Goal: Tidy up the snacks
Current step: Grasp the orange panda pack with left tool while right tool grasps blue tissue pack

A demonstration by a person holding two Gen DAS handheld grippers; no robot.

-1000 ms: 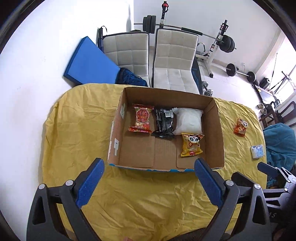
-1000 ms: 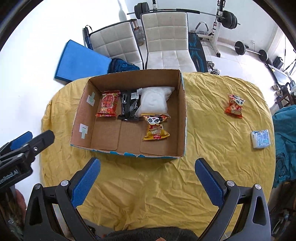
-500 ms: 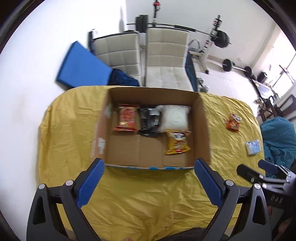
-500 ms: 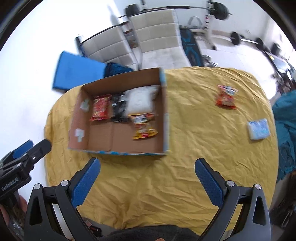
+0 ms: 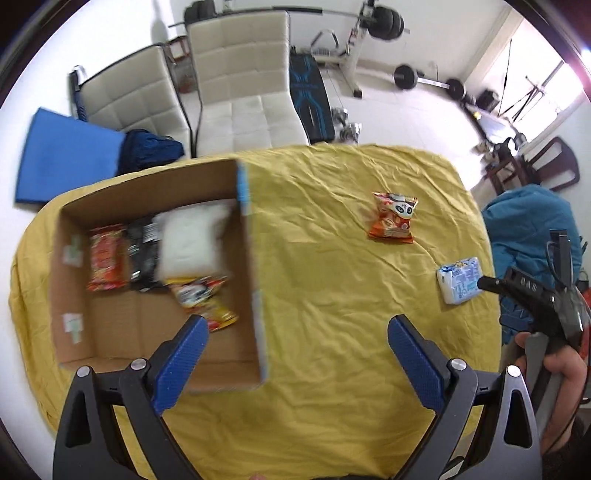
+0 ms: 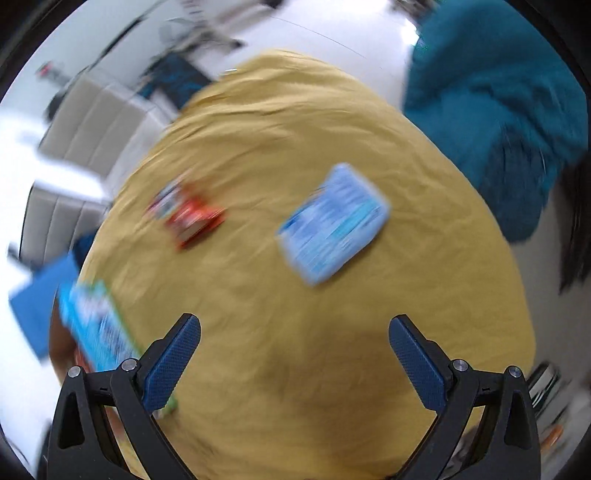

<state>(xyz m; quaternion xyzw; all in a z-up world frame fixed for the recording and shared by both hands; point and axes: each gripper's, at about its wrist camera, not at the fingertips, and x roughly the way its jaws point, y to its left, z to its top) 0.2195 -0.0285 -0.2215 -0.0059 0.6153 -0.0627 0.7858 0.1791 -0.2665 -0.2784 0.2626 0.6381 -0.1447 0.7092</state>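
Left wrist view. Left gripper, black frame with blue ribbed pads: fingers spread wide, nothing between them, at lower centre of the frame over the crumpled yellow tablecloth.

Open brown cardboard box, left of the frame, resting on the cloth. Contents, along its far side: red snack packet, black snack packet, white pillow-shaped bag; nearer the camera, a yellow panda-print snack packet (blurred), lying partly against the white bag.

Loose on the cloth, right of the box and well apart from it: orange panda-print snack packet, upper right of centre; pale blue-and-white wrapped packet, far right, near the table's edge.

Right gripper, right edge of the frame, held in a person's hand; its dark tip lies just beside the pale blue packet (contact cannot be told).

Two cream padded chairs, a blue mat and weight equipment, top of the frame.

Right wrist view (heavily blurred). Right gripper: fingers spread wide, empty, lower centre. Pale blue-and-white wrapped packet at centre of the frame, ahead of the fingers; orange panda-print snack packet to its left; box corner at lower left; teal fabric at upper right.
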